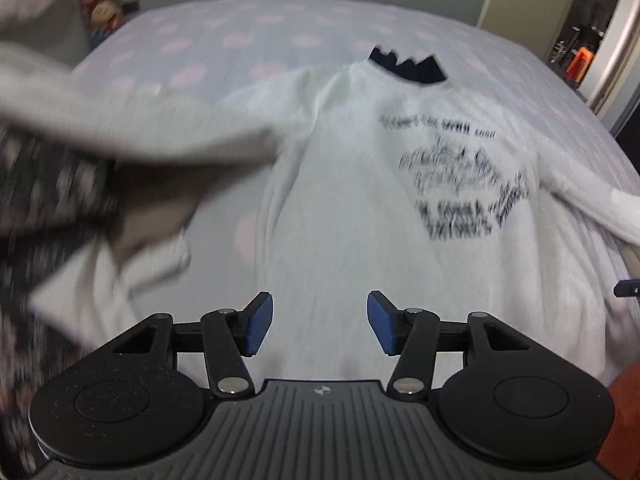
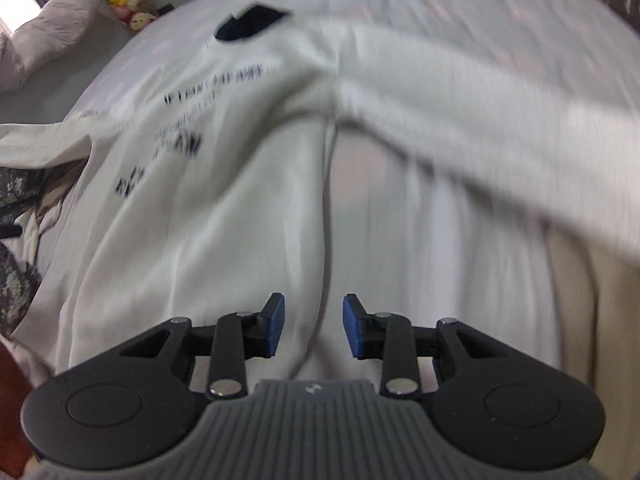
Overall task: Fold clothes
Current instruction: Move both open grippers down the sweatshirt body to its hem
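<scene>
A white long-sleeved shirt [image 1: 360, 208] with a dark collar [image 1: 408, 68] and dark printed lettering on its chest lies face up on a bed [image 1: 280, 28] with a pale, pink-dotted cover, spread out so that the sleeves and sides can be folded in over the body. The left gripper [image 1: 320, 322] hangs over the lower part of the shirt with its blue pads apart and nothing between them; ahead of it and to its left one sleeve [image 1: 132, 132] crosses the view, and whether it is lifted or lying flat cannot be told through the blur. The right gripper [image 2: 314, 326] is likewise open and empty, poised above the shirt's side seam, which runs straight ahead from between its pads; the other sleeve [image 2: 480, 92] stretches off ahead and to its right, seemingly laid out flat for the next fold. A dark patterned cloth [image 1: 48, 216] sits at the left gripper's far left, beside the shirt. No basket, box or other container is in view, so there are no contents to report. Both frames are smeared, so finer creases cannot be read.
</scene>
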Demonstrator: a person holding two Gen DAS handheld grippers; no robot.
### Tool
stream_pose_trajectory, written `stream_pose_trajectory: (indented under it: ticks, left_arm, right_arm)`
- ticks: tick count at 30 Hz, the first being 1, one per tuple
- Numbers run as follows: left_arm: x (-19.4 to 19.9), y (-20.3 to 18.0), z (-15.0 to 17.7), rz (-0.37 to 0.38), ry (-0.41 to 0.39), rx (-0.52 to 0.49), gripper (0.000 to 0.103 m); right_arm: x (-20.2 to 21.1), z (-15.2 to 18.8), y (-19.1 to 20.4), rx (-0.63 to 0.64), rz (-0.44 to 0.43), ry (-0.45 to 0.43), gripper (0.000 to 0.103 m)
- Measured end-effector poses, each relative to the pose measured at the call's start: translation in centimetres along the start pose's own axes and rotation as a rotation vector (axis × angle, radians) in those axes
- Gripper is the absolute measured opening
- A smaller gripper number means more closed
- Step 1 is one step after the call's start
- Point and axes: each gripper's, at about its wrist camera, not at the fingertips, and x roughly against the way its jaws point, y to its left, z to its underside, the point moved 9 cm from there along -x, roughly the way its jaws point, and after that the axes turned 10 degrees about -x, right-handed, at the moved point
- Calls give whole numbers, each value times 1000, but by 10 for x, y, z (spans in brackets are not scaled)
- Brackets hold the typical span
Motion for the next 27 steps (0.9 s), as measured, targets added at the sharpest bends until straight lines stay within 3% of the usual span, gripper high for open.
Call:
stream_pose_trajectory:
  ticks: [3, 6, 13, 21, 27]
  left_arm:
    - [-1, 5, 26, -8, 41, 45, 50]
    - [-5, 10, 46, 15, 75, 107, 50]
    - [-29, 13, 75, 140, 202, 237, 50]
    - [-32, -8, 77, 155, 221, 159, 47]
    - [-29, -17, 75, 170, 194, 94, 18]
  right_arm:
    - [2, 13, 3, -19, -2, 15, 36]
    - [-5, 22, 8, -48, -46, 85, 42]
    - [-13, 21, 21, 29, -1, 41, 41]
    - [-29, 22, 8, -56, 3, 130, 41]
    - [-43, 28, 15, -39, -7, 209, 41]
